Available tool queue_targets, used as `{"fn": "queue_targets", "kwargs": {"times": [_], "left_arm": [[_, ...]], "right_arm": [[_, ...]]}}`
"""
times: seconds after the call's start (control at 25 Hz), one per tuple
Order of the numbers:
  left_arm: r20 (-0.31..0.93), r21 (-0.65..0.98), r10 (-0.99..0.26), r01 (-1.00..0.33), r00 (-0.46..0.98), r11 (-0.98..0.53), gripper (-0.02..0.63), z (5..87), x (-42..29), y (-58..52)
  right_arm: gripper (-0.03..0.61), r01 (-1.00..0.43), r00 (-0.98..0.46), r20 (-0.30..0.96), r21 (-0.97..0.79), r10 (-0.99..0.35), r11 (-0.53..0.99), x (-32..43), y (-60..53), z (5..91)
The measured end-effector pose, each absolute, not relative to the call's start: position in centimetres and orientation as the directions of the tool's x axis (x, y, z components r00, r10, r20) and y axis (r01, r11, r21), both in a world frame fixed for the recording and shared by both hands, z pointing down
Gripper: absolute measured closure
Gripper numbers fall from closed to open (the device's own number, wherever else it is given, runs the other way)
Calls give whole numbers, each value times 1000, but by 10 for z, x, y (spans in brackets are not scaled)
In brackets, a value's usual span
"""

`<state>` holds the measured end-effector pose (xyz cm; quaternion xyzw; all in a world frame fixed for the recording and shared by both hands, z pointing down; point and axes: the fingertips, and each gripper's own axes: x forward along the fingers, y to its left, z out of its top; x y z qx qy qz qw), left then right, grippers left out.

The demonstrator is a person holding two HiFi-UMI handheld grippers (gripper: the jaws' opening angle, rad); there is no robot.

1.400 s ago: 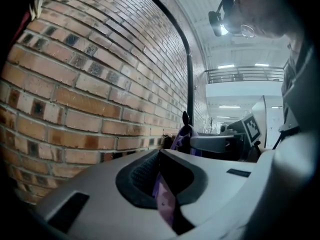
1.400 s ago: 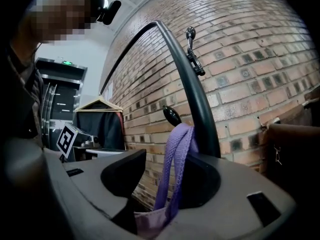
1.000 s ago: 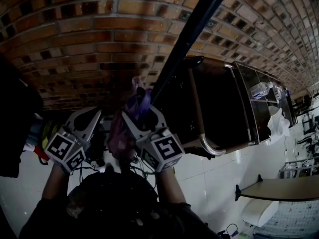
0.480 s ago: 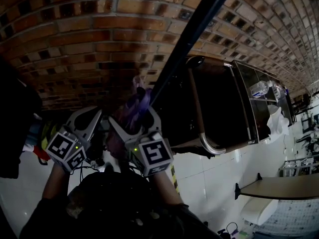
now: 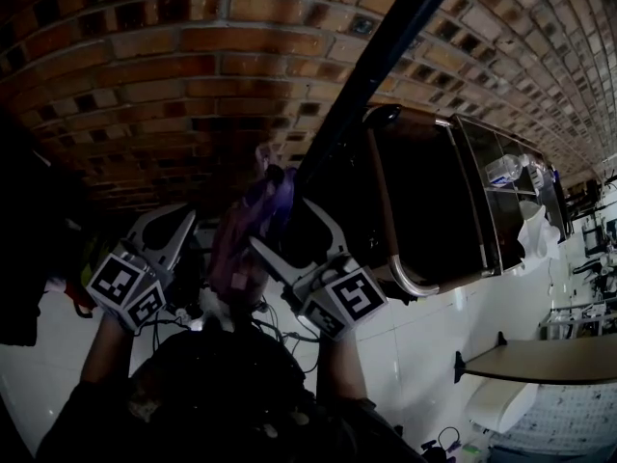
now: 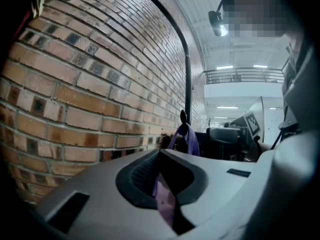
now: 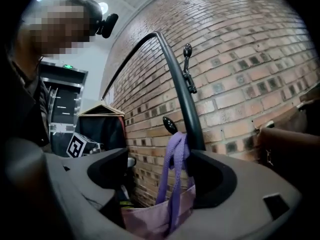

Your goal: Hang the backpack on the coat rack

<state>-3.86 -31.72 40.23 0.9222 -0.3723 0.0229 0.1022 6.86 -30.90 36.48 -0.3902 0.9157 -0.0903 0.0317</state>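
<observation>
left gripper (image 5: 179, 226): jaws closed on a purple strap (image 6: 165, 196); strap pinched flat between the pads and running on past the tips; marker cube at the wrist end, left forearm (image 5: 104, 355) coming up from below behind it; right gripper (image 5: 289, 228): jaws wide apart and closing; the strap hangs in the gap, nearer one jaw than the other, neither pad pressing on it; backpack (image 7: 150, 219) fabric sits low between the jaws, near their base; right forearm (image 5: 337, 369) rises behind its cube; grippers side by side, apart, tips angled toward each other; left gripper's cube shows beyond one jaw in the right gripper view
</observation>
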Motion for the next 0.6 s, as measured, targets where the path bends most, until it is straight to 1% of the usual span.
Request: {"fn": "queue_targets", "kwargs": {"times": [0.32, 0.36, 0.48, 0.6], "left_arm": [[140, 176, -644, -659, 752, -731, 600, 406, -23, -312], [141, 178, -642, -657, 754, -732, 600, 406, -21, -310], [124, 173, -638, -649, 760, -741, 600, 402, -16, -305], [116, 174, -637, -647, 762, -742, 600, 400, -13, -300]], "right_arm": [[179, -746, -650, 7, -202, -760, 635, 88, -300, 369], [192, -751, -643, 2, -200, -766, 630, 89, -298, 368], [290, -765, -618, -32, -205, -786, 610, 97, -292, 362], [336, -766, -609, -60, -213, -791, 606, 101, -286, 355]]}}
